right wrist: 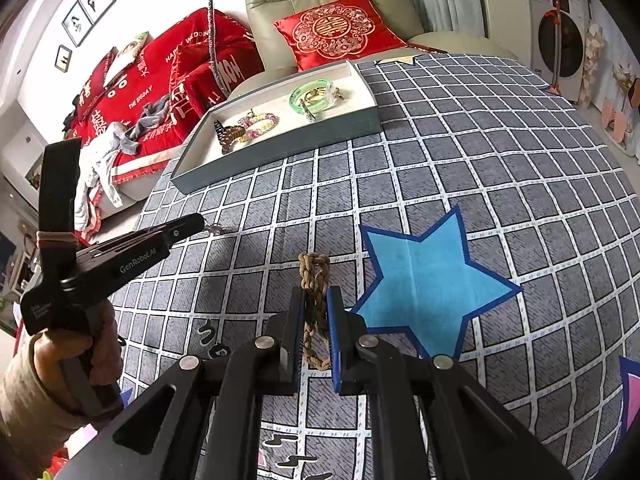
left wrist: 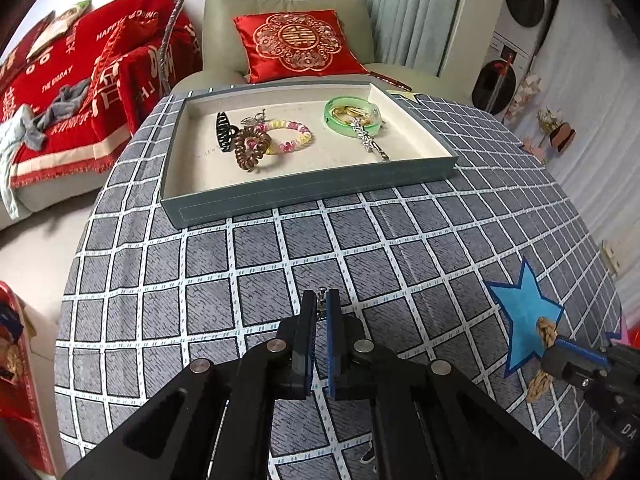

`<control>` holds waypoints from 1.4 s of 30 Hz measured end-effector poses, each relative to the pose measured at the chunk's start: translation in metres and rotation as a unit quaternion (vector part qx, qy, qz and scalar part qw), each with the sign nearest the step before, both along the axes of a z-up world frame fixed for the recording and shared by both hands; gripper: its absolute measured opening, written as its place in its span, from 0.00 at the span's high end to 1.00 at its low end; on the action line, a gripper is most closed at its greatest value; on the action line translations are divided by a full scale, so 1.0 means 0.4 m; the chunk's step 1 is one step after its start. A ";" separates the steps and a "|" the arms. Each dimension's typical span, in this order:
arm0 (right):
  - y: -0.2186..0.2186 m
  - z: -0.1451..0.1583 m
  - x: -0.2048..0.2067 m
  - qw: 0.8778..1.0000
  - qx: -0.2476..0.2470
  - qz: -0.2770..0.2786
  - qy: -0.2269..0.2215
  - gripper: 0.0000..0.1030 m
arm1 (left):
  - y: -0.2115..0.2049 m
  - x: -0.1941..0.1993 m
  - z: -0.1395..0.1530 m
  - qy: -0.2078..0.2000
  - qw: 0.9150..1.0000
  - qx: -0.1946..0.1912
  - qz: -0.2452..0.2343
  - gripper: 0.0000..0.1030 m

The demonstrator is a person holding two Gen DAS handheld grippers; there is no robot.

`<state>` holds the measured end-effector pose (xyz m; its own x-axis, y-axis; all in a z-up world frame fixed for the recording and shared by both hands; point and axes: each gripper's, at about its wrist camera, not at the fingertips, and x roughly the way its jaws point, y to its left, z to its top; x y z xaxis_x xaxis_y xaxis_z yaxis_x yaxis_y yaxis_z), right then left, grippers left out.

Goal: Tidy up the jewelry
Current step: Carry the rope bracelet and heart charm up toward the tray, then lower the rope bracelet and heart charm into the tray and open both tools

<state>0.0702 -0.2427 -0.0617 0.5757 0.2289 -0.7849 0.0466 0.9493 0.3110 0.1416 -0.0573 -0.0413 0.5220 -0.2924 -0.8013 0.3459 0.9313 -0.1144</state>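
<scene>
Left wrist view: my left gripper (left wrist: 321, 302) clenches a small metal piece (left wrist: 321, 291) above the surface (left wrist: 400, 240); my right gripper (right wrist: 316, 300) grasps a braided bracelet (right wrist: 315, 276) beside the blue star (right wrist: 428, 280), tray (left wrist: 312, 196) well ahead.

Open cloth (left wrist: 280, 248) between my left gripper (left wrist: 320, 300) and the tray (left wrist: 304, 196); only its near wall stands in the way. Tray interior: bare strip along the near edge and centre gap between the hair-tie cluster (left wrist: 256, 136) and bangle (left wrist: 352, 116). My right gripper (left wrist: 560, 354) sits well right, by the star (left wrist: 524, 312).
</scene>
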 end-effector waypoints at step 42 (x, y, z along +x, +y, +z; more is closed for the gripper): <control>-0.043 0.078 0.537 0.999 -0.015 0.027 -0.014 0.89 | -0.045 0.363 0.065 -0.037 0.999 -0.025 0.006 0.82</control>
